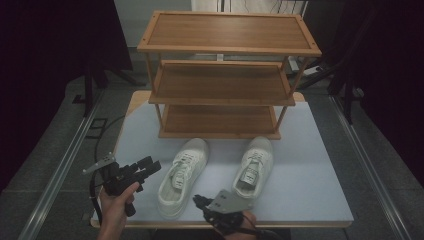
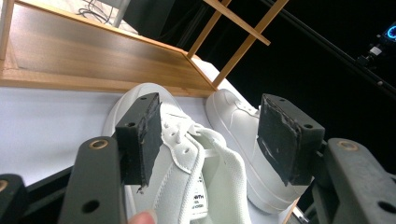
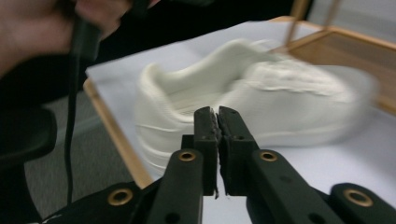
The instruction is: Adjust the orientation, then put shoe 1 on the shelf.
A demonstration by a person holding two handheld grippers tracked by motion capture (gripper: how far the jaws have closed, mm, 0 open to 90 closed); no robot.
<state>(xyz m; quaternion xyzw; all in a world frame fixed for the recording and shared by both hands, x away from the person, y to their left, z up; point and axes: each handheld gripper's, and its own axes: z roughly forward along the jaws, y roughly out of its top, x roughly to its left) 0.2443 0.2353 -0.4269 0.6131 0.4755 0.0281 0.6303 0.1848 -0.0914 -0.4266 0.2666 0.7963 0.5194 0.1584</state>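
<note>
I had the left gripper [image 1: 150, 165] near the worktop's [image 1: 310, 160] front-left corner, its jaws spread wide and empty, framing the left shoe [image 2: 196, 172] in the left gripper view. My right gripper [image 1: 199, 201] sat at the front edge with its jaws pressed together on nothing, just beside that shoe's heel [image 3: 159, 107]. Both white shoes lay side by side mid-worktop, toes toward the wooden rack [image 1: 220, 75] at the back edge; the right shoe [image 1: 255, 167] was untouched.
</note>
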